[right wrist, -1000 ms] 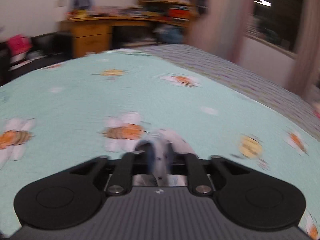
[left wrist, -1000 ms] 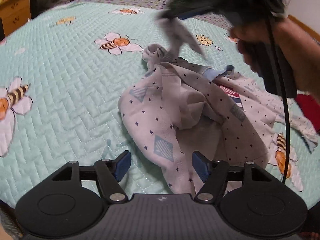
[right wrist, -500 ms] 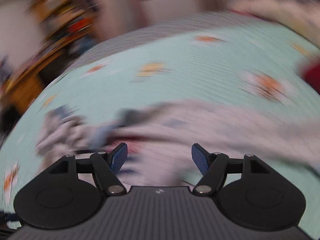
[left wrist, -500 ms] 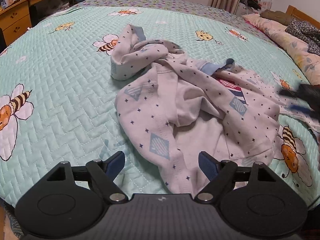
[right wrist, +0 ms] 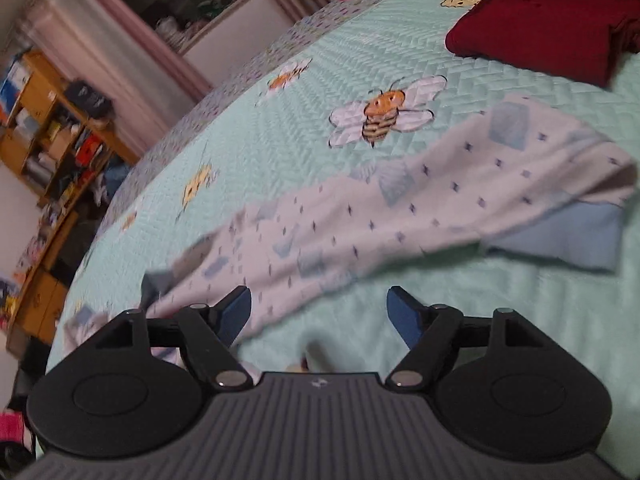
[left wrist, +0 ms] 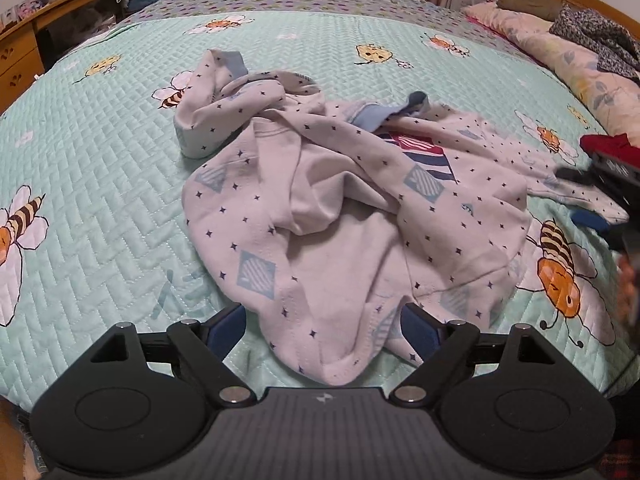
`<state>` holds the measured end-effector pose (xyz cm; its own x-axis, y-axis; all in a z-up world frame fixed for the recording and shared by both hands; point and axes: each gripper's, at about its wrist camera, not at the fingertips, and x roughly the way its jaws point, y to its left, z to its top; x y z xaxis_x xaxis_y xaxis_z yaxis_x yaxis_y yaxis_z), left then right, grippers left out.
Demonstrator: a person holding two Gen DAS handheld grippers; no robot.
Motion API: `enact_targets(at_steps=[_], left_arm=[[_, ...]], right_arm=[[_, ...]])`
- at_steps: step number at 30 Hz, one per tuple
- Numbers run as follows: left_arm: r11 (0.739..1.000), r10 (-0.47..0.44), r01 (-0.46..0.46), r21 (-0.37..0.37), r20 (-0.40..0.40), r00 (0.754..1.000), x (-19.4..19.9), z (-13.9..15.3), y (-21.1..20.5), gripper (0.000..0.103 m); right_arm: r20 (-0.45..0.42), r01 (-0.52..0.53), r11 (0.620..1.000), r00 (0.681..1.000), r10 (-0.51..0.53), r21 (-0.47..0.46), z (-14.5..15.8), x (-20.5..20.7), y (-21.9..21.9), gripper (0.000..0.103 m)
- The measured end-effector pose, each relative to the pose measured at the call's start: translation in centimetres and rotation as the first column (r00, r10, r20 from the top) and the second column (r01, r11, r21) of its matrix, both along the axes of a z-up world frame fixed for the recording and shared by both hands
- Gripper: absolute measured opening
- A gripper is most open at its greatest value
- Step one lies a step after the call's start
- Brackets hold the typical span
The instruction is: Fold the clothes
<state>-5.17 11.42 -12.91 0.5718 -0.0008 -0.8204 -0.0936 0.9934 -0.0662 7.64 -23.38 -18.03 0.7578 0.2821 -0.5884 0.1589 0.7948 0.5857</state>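
Note:
A white top (left wrist: 332, 216) with navy dots and pale blue diamonds lies crumpled on the mint bee quilt (left wrist: 100, 152). My left gripper (left wrist: 324, 328) hovers over its near hem. Its jaws are opening, with the hem's fold lying between the blue pads (left wrist: 228, 328) and not pinched. At the right edge of that view my right gripper (left wrist: 584, 198) sits by the stretched-out sleeve. In the right wrist view this sleeve (right wrist: 400, 208) runs across the quilt to its blue cuff (right wrist: 560, 236). The right gripper (right wrist: 320, 314) is opening; bare quilt lies between its pads and the sleeve passes by the left pad.
A dark red folded garment (right wrist: 552, 28) lies on the quilt beyond the sleeve. Pillows and dark clothes (left wrist: 592, 36) sit at the bed's head. A wooden desk (left wrist: 24, 52) and cluttered shelves (right wrist: 52, 128) stand past the far bed edge. A hand (left wrist: 628, 280) is at the right rim.
The right gripper let go of the sleeve it held up at the far side, then swung round to the top's right side. That sleeve dropped onto the quilt. The left jaws widened.

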Motion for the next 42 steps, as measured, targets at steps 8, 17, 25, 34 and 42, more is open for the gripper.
enact_targets(at_steps=[8, 17, 25, 34, 42], left_arm=[[0.997, -0.043, 0.047, 0.067, -0.057, 0.997, 0.4, -0.2, -2.1, 0.088], [0.985, -0.061, 0.077, 0.151, -0.107, 0.992, 1.5, 0.1, -5.4, 0.088], [0.97, -0.097, 0.118, 0.214, -0.109, 0.989, 1.8, 0.9, -8.8, 0.088], [0.971, -0.072, 0.088, 0.223, -0.076, 0.994, 0.5, 2.1, -8.4, 0.088], [0.984, -0.018, 0.026, 0.174, -0.045, 0.999, -0.9, 2.9, -6.4, 0.089]], right_arm=[[0.113, -0.013, 0.984, 0.993, 0.033, -0.178, -1.1, 2.4, 2.8, 0.091], [0.157, -0.084, 0.94, 0.977, 0.143, -0.33, -1.1, 3.1, 3.6, 0.066], [0.169, -0.125, 0.96, 0.971, 0.171, -0.251, -1.9, 2.8, 1.6, 0.007], [0.184, -0.064, 0.955, 0.975, 0.122, -0.29, 0.4, 3.3, -0.7, 0.007], [0.151, 0.066, 0.916, 0.988, -0.005, -0.396, 2.6, 4.3, -4.2, 0.016]])
